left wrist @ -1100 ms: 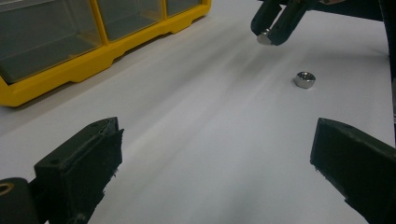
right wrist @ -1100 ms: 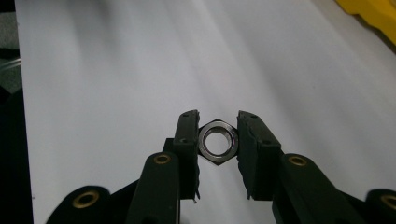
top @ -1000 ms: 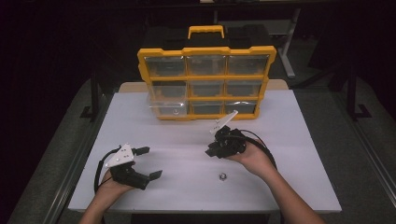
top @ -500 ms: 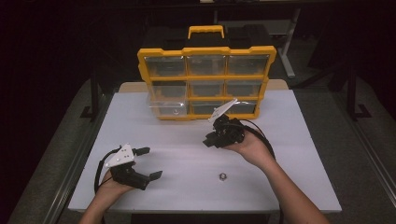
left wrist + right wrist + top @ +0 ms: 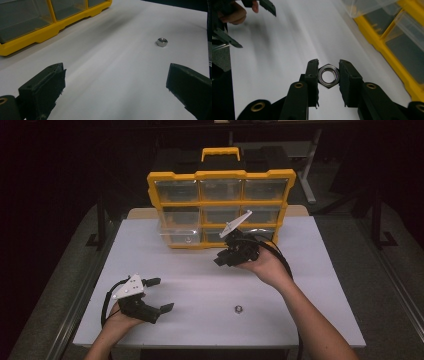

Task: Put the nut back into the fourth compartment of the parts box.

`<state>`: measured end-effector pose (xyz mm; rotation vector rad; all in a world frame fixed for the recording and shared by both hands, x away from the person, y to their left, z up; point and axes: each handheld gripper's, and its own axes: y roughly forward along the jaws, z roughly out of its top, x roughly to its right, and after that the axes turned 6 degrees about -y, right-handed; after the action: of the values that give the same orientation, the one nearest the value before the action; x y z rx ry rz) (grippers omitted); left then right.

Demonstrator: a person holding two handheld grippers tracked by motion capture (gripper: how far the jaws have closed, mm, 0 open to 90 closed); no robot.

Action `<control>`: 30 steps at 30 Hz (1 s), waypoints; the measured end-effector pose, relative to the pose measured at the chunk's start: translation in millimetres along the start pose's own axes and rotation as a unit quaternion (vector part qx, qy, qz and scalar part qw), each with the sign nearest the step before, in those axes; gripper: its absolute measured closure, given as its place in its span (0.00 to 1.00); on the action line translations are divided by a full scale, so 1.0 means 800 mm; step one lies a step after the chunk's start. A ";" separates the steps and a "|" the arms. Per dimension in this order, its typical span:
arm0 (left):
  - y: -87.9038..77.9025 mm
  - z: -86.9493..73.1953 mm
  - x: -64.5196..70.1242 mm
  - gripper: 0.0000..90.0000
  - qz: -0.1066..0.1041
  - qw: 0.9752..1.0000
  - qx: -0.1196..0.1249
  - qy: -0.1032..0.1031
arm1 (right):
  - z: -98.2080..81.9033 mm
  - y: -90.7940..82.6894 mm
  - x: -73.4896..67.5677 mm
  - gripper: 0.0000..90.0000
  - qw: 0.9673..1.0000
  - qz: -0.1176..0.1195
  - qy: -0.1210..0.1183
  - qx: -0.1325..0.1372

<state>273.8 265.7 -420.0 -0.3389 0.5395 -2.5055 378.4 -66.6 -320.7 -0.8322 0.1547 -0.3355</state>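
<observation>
A steel hex nut (image 5: 328, 75) is pinched flat between the 2 black jaws of the right tool (image 5: 328, 75), its bore facing the right gripper view's camera. In the high view the right tool (image 5: 235, 252) is held above the white counter (image 5: 320, 285), just in front of the yellow organizer (image 5: 220, 175), near the organizer's bottom row of clear drawers. One drawer (image 5: 181, 236) at the organizer's lower left is seen pulled out toward the person.

A second nut (image 5: 238, 309) lies loose on the counter, well in front of the organizer and nearer the person's edge, below the right hand (image 5: 265, 265) in the high view. It is also seen in the left gripper view (image 5: 162, 42), lying flat, ahead of the jaws and apart from them.

The left tool (image 5: 159, 294) is held low over the counter, well in front of the organizer's left end, with its jaws spread wide and nothing between them.
</observation>
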 end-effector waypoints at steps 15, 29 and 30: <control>0.000 0.000 0.000 0.02 0.001 1.000 -0.002 0.001 | 0.044 -0.017 0.014 0.77 1.000 -0.013 0.003 0.014; 0.003 0.000 0.001 0.02 -0.002 1.000 -0.003 0.005 | 0.082 -0.030 0.028 0.77 0.999 -0.016 0.000 0.032; 0.003 -0.001 0.002 0.02 -0.003 1.000 -0.003 0.003 | 0.084 -0.031 0.029 0.77 0.999 -0.016 0.003 0.035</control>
<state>273.5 263.3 -421.3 -0.3359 0.5489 -2.5129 412.4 -43.4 -257.4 -0.7651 0.1350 -0.3718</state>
